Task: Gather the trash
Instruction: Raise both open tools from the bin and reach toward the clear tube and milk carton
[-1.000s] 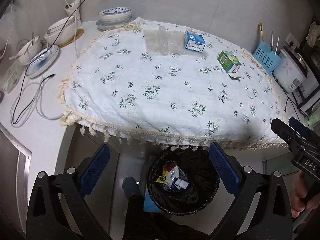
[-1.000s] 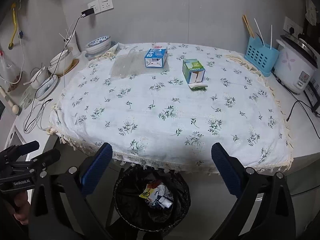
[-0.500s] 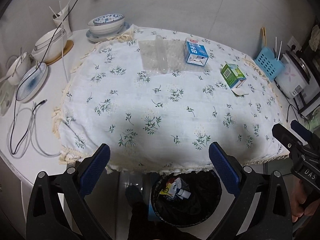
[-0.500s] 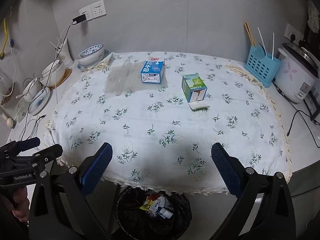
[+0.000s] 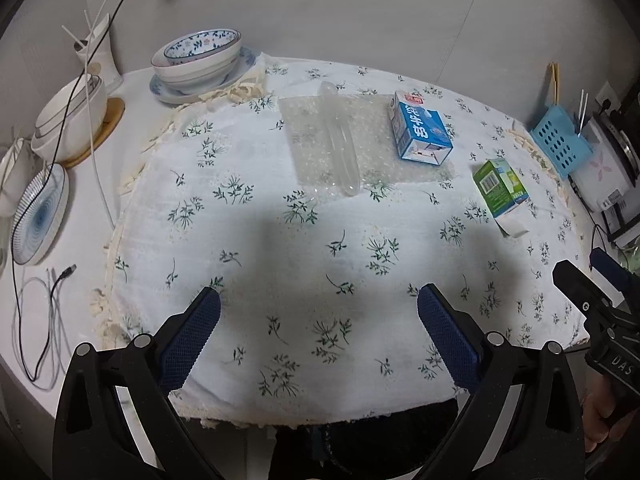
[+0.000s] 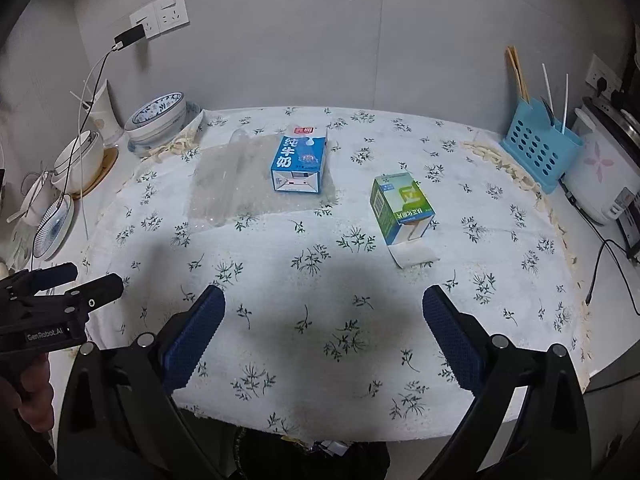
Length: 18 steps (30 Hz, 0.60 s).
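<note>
Hovering with jaws apart, left gripper [image 5: 318,320] and right gripper [image 6: 323,320]; only the left view shows the loose cable [image 5: 40,304].

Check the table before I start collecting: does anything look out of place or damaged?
Yes. A blue carton and a green carton lie tipped over on the tablecloth, the green one's flap torn open. A clear bottle lies on bubble wrap.

matt floral cloth [image 6: 360,280]; glossy paper cartons [image 6: 298,164]; clear bubble-wrap plastic [image 6: 224,184].
</note>
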{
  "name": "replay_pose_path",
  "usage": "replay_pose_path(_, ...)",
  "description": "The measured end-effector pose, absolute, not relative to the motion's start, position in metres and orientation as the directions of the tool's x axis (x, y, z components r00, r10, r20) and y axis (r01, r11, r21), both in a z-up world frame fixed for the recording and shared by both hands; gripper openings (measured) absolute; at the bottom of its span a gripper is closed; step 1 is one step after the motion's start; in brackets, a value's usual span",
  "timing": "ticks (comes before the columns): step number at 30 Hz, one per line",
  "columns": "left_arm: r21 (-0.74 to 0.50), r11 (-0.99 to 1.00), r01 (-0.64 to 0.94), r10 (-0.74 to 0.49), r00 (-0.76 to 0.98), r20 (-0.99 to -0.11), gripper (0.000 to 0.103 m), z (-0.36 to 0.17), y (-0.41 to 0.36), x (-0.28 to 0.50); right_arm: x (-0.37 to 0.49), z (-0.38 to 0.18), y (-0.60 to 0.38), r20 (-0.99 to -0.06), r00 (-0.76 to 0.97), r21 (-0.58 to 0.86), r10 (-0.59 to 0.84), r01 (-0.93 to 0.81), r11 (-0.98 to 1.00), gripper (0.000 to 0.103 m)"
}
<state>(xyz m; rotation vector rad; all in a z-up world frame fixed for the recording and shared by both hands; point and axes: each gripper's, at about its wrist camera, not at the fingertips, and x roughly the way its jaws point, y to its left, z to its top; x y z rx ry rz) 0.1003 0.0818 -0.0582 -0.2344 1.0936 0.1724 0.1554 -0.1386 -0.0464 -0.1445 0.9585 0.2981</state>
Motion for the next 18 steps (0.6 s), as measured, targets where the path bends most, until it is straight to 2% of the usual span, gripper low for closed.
replay_pose_path(18,-0.102,0.969,-0.226,-0.007,0.387,-0.922,0.097,-0.101,0.109,0.238,0.259,-0.083,-0.083,-0.862,0.485,-0.007,0.145,-0.299,0.954,0.095)
